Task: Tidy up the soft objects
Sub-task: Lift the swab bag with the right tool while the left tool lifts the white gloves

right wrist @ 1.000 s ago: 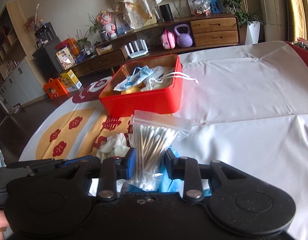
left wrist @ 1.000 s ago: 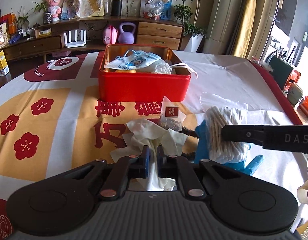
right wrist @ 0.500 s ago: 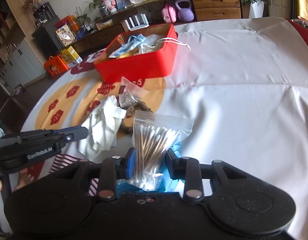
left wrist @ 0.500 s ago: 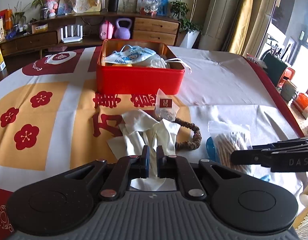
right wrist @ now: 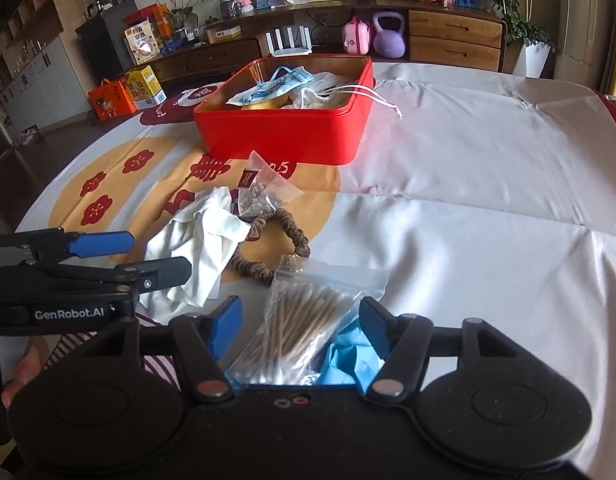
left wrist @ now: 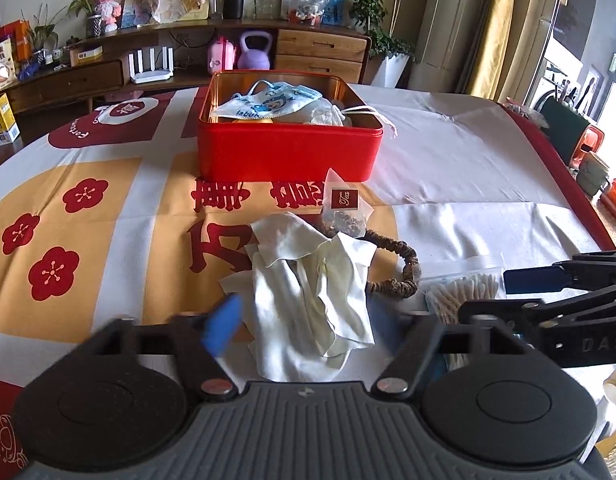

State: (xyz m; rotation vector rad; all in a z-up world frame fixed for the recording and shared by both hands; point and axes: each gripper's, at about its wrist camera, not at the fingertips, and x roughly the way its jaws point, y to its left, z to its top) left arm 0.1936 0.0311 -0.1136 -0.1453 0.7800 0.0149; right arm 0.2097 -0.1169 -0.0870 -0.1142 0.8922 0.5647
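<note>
I am holding my left gripper with its jaws spread wide, and the crumpled white cloth is lying loose on the tablecloth between them, gripped by nothing. My right gripper is likewise standing wide apart, and the bag of cotton swabs is resting on the table between its fingers, lying partly over a blue glove. A brown scrunchie is sitting just beyond the swabs, touching the cloth's edge, and a tea bag packet is leaning against it on the far side. Farther back, the red tin is sitting open, with a face mask and a white drawstring pouch inside.
</note>
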